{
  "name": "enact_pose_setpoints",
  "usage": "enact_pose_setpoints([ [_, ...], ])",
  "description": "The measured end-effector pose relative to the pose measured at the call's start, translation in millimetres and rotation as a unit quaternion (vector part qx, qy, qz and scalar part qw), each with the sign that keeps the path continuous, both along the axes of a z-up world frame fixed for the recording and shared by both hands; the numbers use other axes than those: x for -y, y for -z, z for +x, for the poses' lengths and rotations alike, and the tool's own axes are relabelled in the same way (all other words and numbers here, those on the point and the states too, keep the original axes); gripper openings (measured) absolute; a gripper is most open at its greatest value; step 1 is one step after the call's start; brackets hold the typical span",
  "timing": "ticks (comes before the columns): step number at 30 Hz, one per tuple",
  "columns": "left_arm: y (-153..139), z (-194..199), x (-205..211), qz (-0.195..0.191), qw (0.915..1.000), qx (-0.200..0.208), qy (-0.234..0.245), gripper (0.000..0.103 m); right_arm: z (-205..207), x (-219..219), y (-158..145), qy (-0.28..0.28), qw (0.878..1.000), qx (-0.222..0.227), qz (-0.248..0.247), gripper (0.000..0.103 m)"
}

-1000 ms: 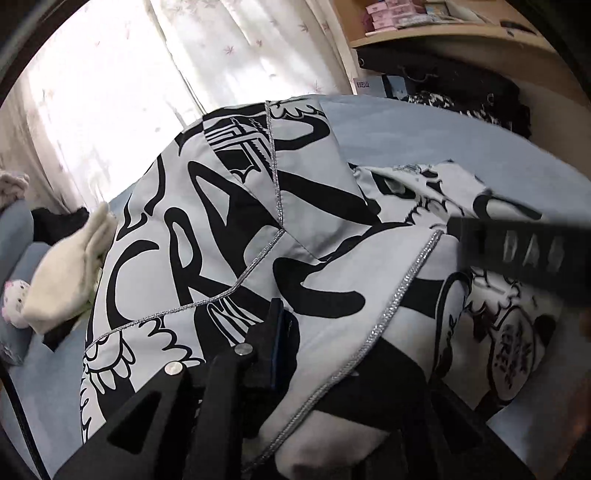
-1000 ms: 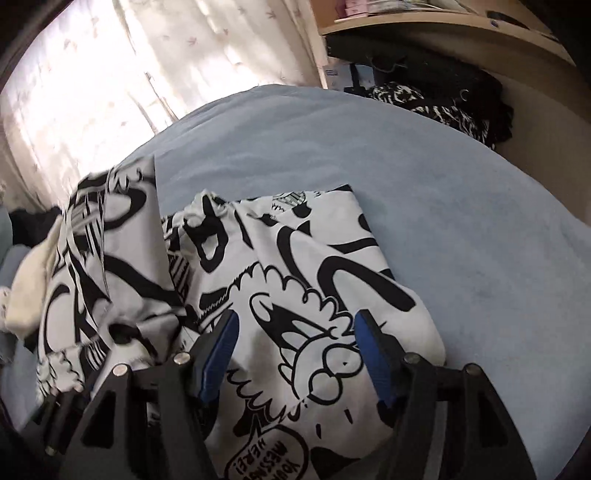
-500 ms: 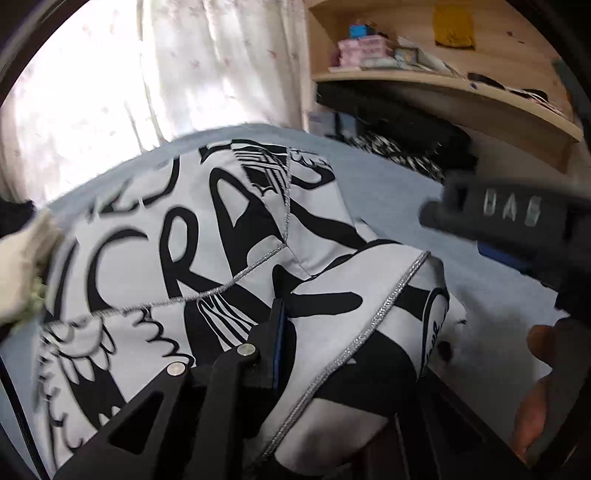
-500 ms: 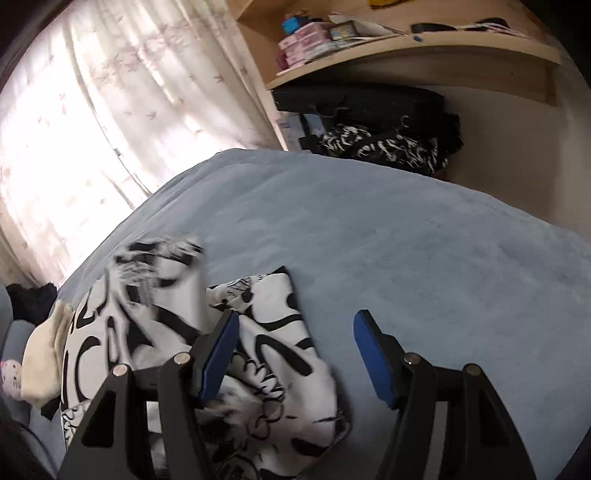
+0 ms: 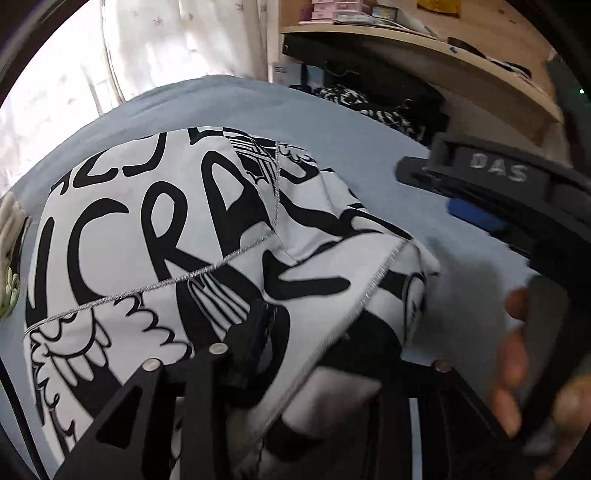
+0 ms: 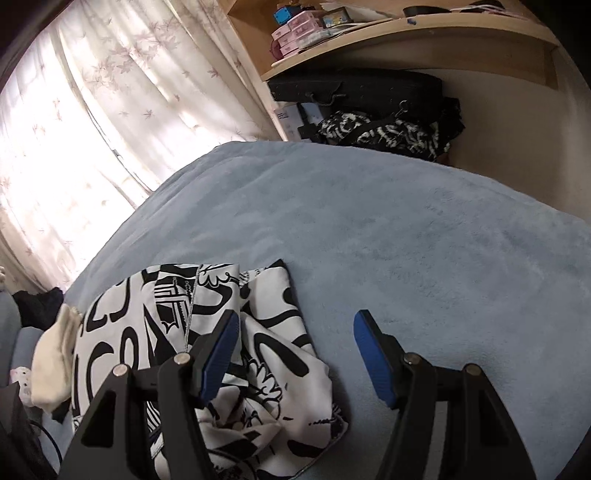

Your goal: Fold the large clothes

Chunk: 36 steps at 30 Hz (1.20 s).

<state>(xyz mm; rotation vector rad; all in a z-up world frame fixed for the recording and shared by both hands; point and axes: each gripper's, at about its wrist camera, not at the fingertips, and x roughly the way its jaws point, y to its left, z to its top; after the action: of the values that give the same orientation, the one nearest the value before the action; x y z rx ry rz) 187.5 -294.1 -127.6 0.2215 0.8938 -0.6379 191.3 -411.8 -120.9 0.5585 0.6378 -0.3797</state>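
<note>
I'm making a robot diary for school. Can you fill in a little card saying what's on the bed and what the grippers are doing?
garment: black-and-white printed garment, bunched, partly folded
surface: blue blanket
left gripper: its jaws have just been opening, fabric between them
right gripper: open, empty, above the blanket beside the garment
nearby: cream cloth at the garment's left edge
background: wooden shelf, flowery curtain
</note>
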Motion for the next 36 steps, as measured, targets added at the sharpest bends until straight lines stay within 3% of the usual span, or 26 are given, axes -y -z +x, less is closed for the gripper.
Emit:
enact_pose_setpoints([
  [2, -4.2, -1.2, -5.8, -0.008, 0.9998, -0.015, -0.004, 0.046, 0.5, 0.1, -1.5, -0.009, 1.0, 0.001, 0.008, 0.065],
  [9, -20.0, 1.4, -34.2, -0.076, 0.9921, -0.099, 0.006, 0.049, -3.3, 2.3, -11.1, -0.055, 0.997, 0.01, 0.046, 0.065],
  [11, -26.5, -2.3, -42.8, -0.095, 0.9886, -0.115, 0.016, 0.061, -6.2, 2.6, -11.0, -0.065, 0.996, 0.006, 0.055, 0.065],
  [13, -37.8, -7.0, -61.0, -0.143, 0.9809, -0.131, 0.022, 0.075, -9.0, 1.5, -7.3, -0.084, 0.994, -0.003, 0.074, 0.065],
  [16, -53.2, -9.4, -89.3, -0.178, 0.9767, -0.12, -0.004, 0.078, -10.2, -3.2, 3.0, -0.117, 0.987, -0.014, 0.112, 0.065],
  [20, -60.0, -0.3, -132.0, -0.145, 0.9832, -0.048, -0.101, 0.078, -11.7, -14.3, 20.1, -0.154, 0.976, -0.038, 0.149, 0.065],
  [23, -49.6, 14.6, -153.7, -0.123, 0.9797, -0.045, -0.152, 0.078, -14.7, -19.9, 28.1, -0.161, 0.974, -0.054, 0.151, 0.065],
  [26, -30.5, 26.7, -175.3, -0.115, 0.9715, -0.067, -0.196, 0.078, -15.7, -22.3, 36.2, -0.167, 0.971, -0.062, 0.163, 0.065],
  [32, 3.4, 37.4, -181.4, -0.123, 0.9646, -0.115, -0.203, 0.078, -4.8, -31.8, 39.7, -0.19, 0.966, -0.069, 0.162, 0.067],
  [36, 9.0, 39.0, -178.7, -0.126, 0.9652, -0.112, -0.2, 0.079, 3.6, -40.5, 43.0, -0.196, 0.967, -0.077, 0.142, 0.069],
])
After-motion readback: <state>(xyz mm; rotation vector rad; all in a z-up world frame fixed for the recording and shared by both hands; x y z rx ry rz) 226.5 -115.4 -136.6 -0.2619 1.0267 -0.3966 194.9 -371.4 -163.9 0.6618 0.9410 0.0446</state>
